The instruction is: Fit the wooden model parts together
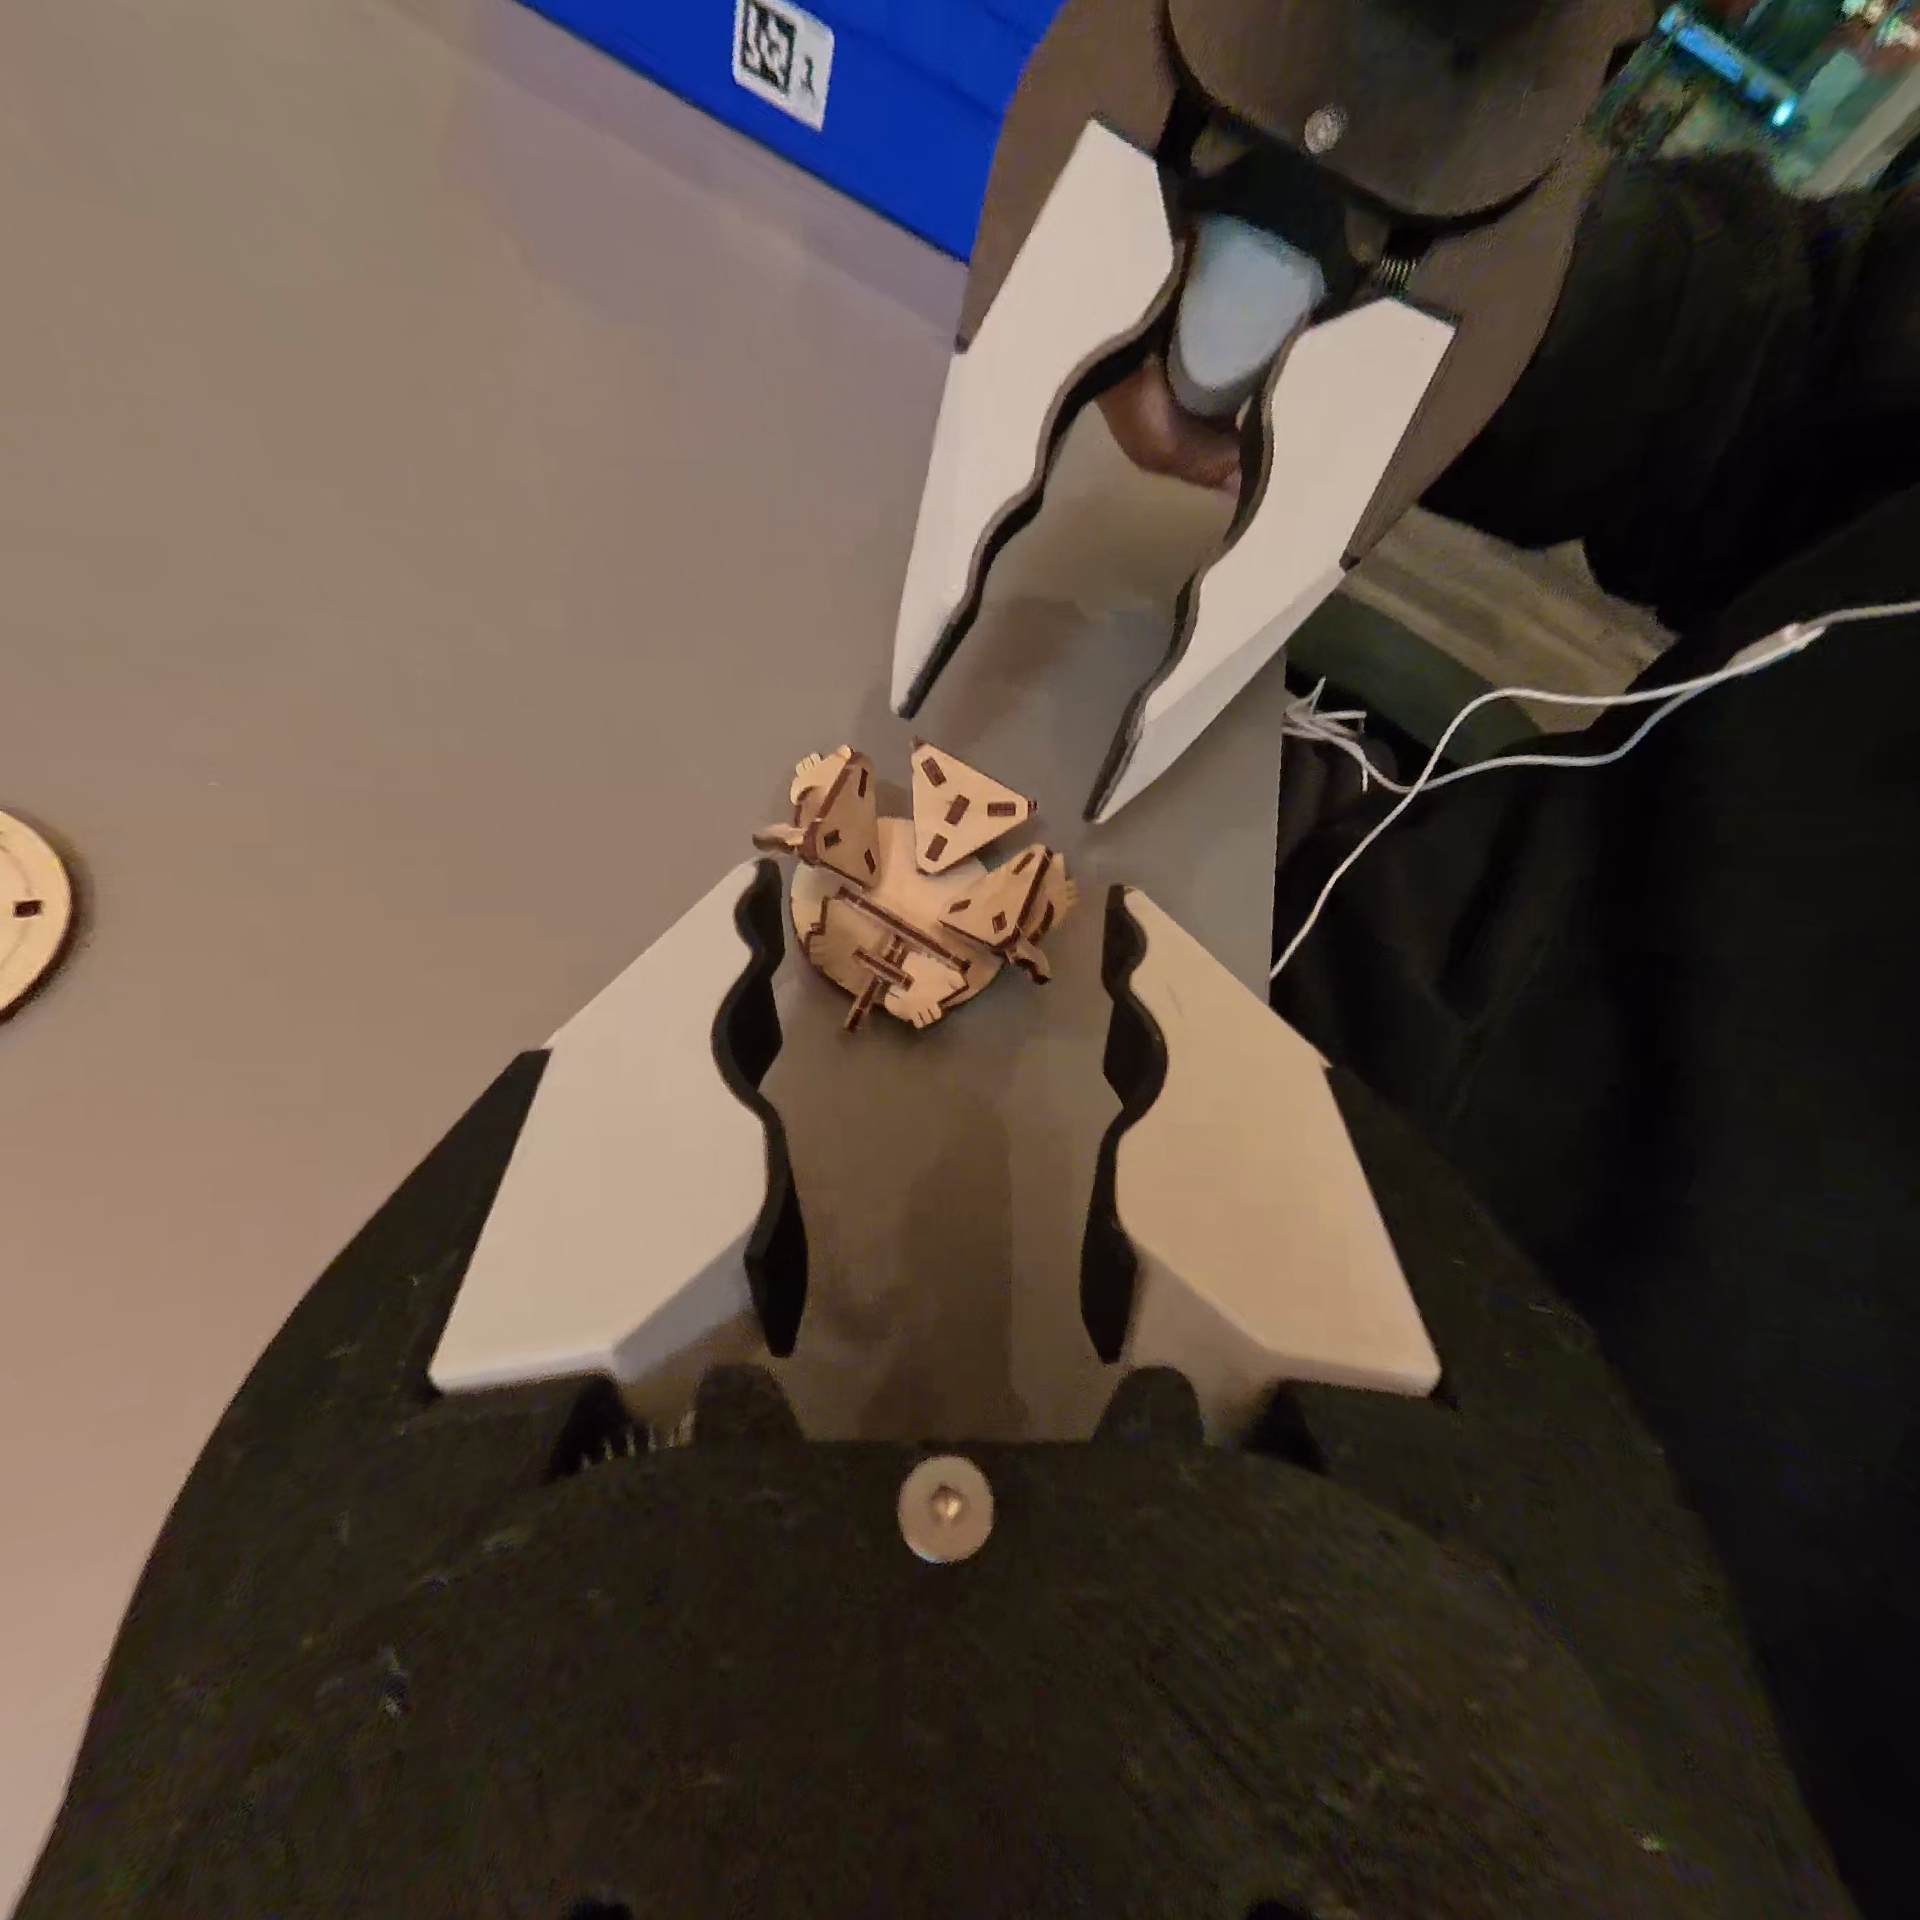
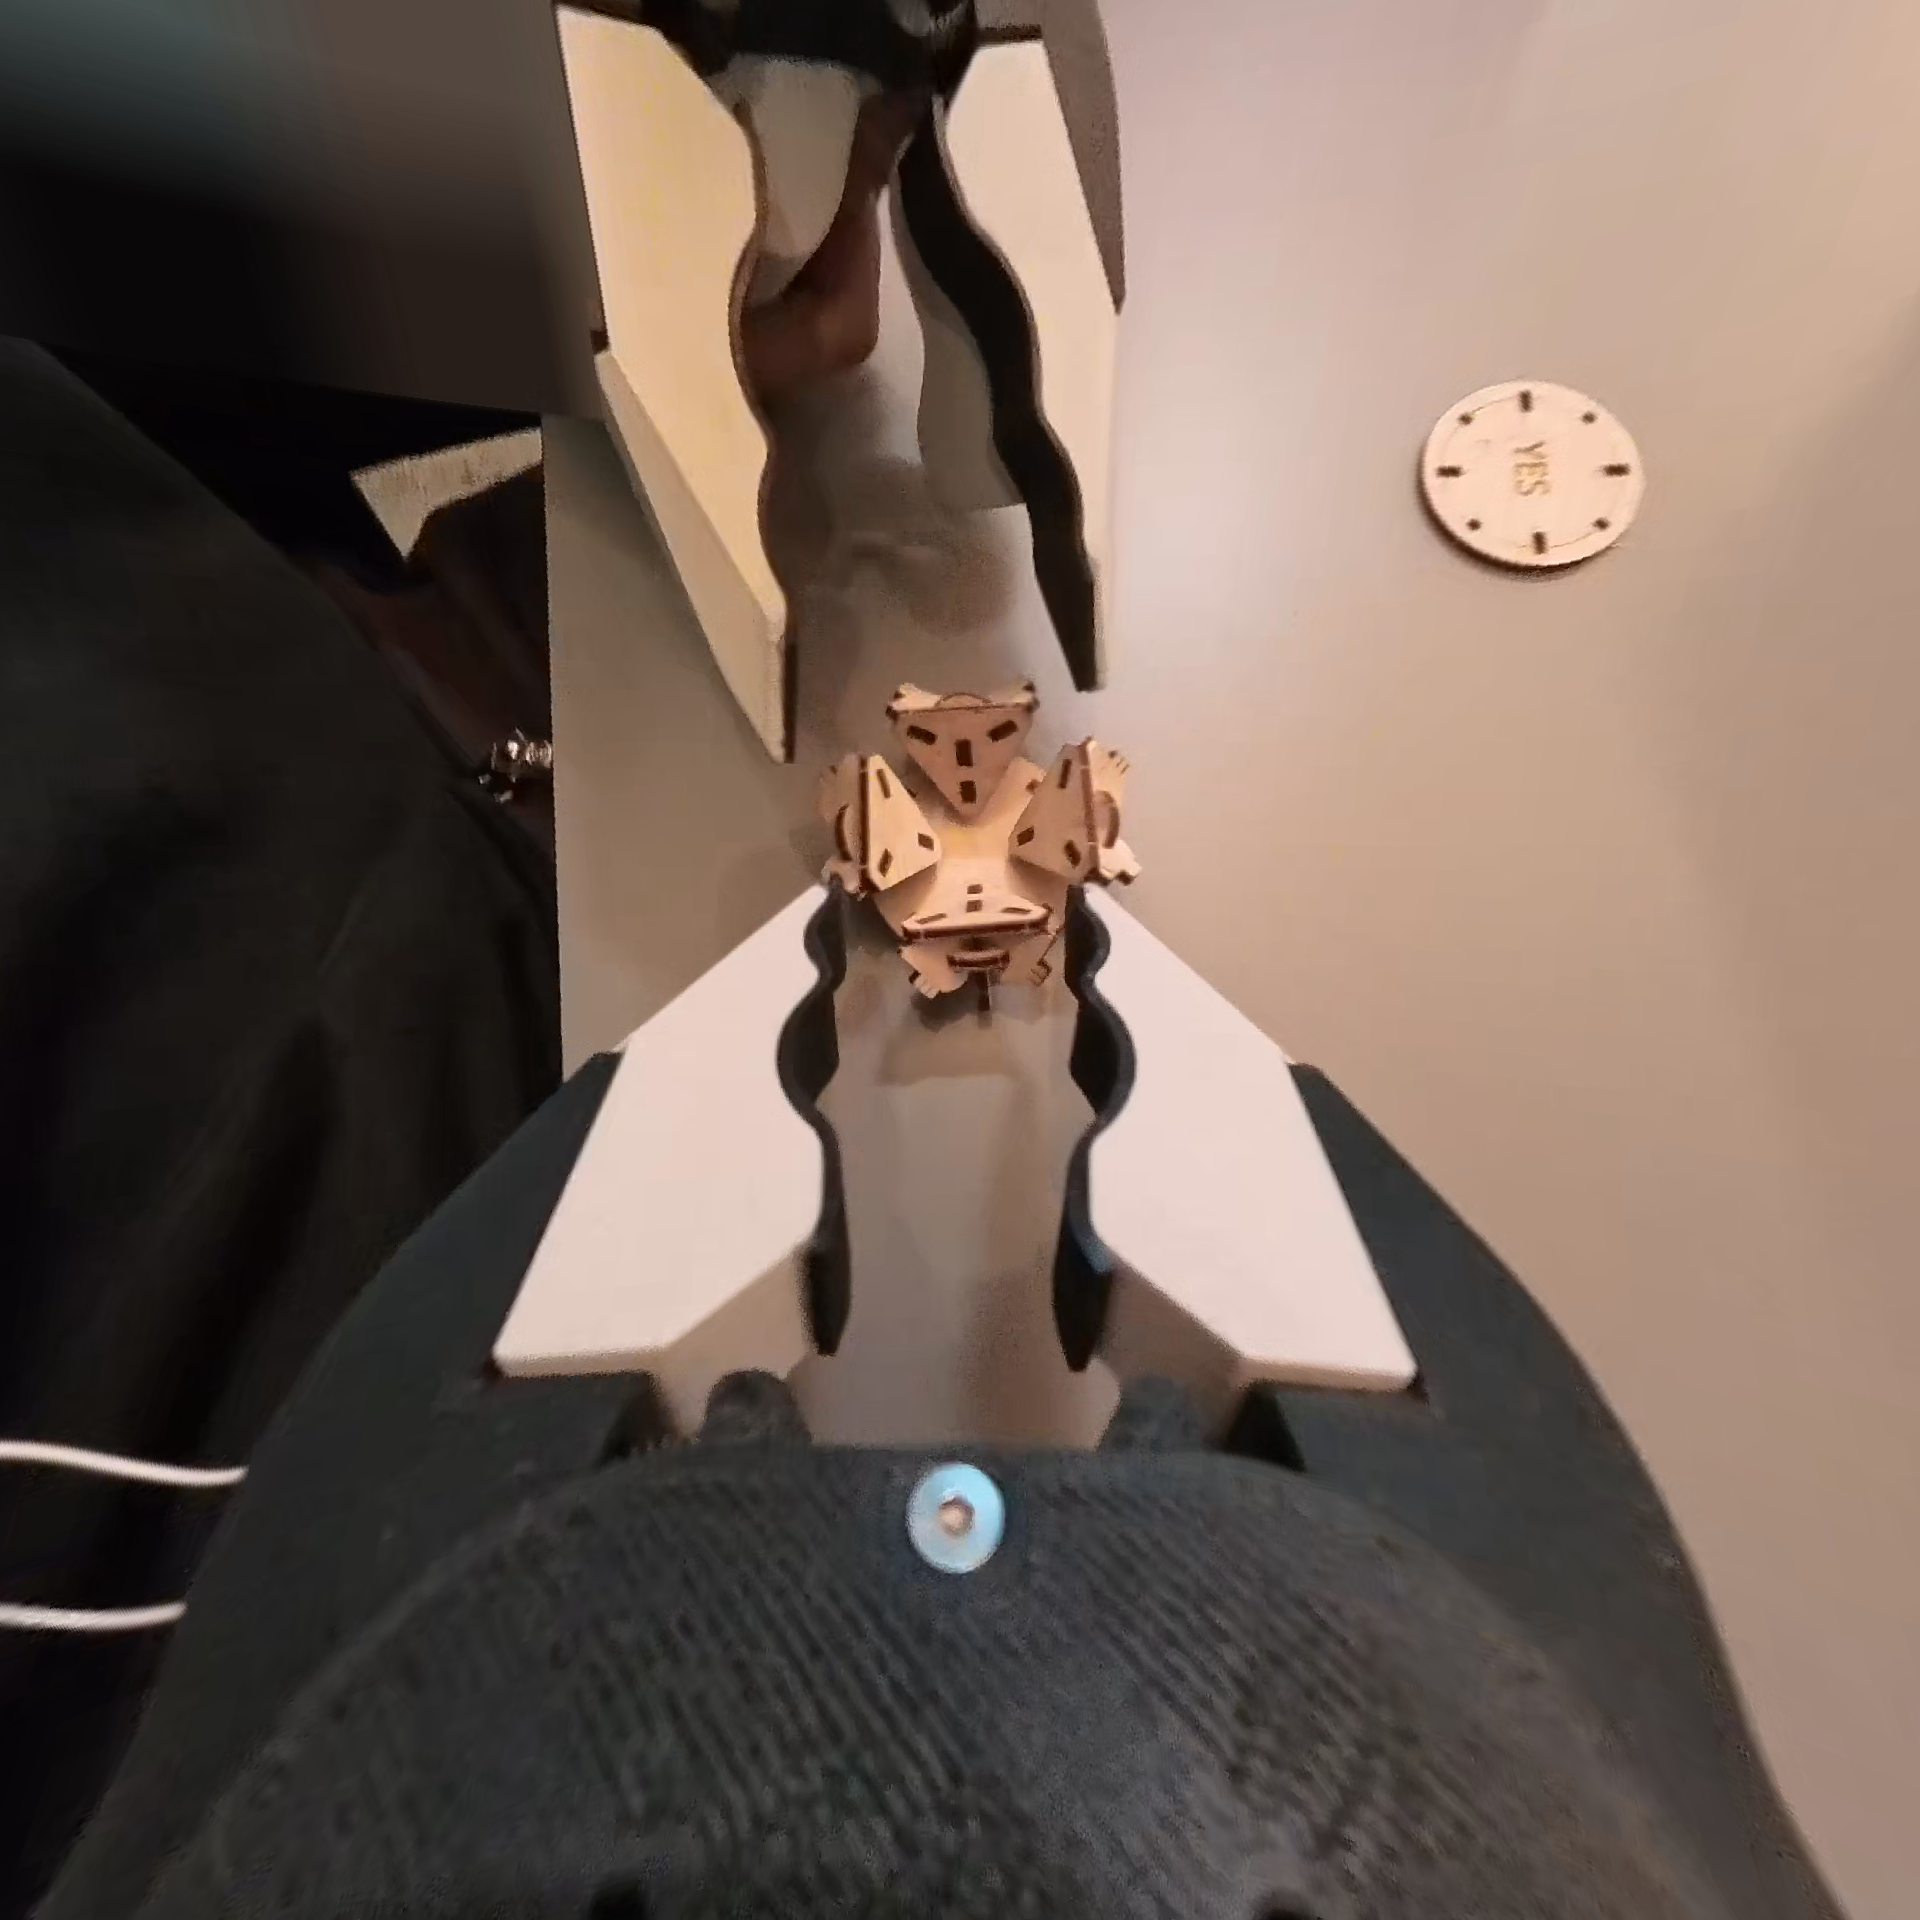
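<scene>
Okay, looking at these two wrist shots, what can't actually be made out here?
- Wooden puzzle assembly: its underside is hidden in both views by its own disc base and upright panels.
- Wooden disc: cut off by the left edge of the left wrist view; shown whole only in the right wrist view.
- Left tool and right tool: both open, apart from the assembly; their handles are cut off by the frame.

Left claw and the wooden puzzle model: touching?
Apart. The left wrist view shows the left claw wide open around the wooden puzzle model, bare grey table showing between each pad and the wood.
</scene>
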### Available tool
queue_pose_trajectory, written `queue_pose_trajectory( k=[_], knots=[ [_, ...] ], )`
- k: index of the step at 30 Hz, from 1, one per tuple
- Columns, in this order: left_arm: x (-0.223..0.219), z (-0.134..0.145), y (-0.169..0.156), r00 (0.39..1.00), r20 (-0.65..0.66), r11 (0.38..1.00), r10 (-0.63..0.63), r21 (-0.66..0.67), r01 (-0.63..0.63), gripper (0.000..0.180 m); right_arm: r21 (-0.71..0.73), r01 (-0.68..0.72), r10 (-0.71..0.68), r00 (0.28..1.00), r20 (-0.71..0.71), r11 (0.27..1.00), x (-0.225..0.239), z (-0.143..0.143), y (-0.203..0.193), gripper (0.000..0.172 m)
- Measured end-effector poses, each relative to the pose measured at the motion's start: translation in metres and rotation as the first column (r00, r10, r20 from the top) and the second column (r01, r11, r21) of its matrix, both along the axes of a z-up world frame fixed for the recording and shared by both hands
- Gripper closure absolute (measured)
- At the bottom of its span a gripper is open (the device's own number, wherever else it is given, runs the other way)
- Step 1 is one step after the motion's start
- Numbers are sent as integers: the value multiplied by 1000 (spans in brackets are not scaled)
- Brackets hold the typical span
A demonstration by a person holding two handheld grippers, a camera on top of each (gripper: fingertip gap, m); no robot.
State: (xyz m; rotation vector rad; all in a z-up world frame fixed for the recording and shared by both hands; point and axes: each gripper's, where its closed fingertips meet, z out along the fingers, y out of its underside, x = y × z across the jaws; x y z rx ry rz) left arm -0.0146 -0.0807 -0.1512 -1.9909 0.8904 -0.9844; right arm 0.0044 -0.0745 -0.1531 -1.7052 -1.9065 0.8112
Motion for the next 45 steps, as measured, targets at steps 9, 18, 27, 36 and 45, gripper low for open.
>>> queue_pose_trajectory(
  k=[9,18,27,36,45],
  knots=[
    [0,-10,0,998,-61,1000,8,-28,-9,117,57,-83,75,987,141,995,4,-16,2,133],
    [2,-34,-5,969,-246,1000,-4,-30,-4,125,58,-100,86,975,204,993,3,-18,3,140],
    [2,-35,-6,968,-250,999,-10,-38,0,125,51,-114,94,951,296,992,3,-19,4,140],
    [2,-36,-6,968,-250,999,-10,-38,1,125,10,-105,96,937,336,994,2,-20,3,141],
    [3,-35,-6,968,-252,999,-13,-37,4,124,56,-130,104,936,336,990,3,-21,4,140]
  ],
)
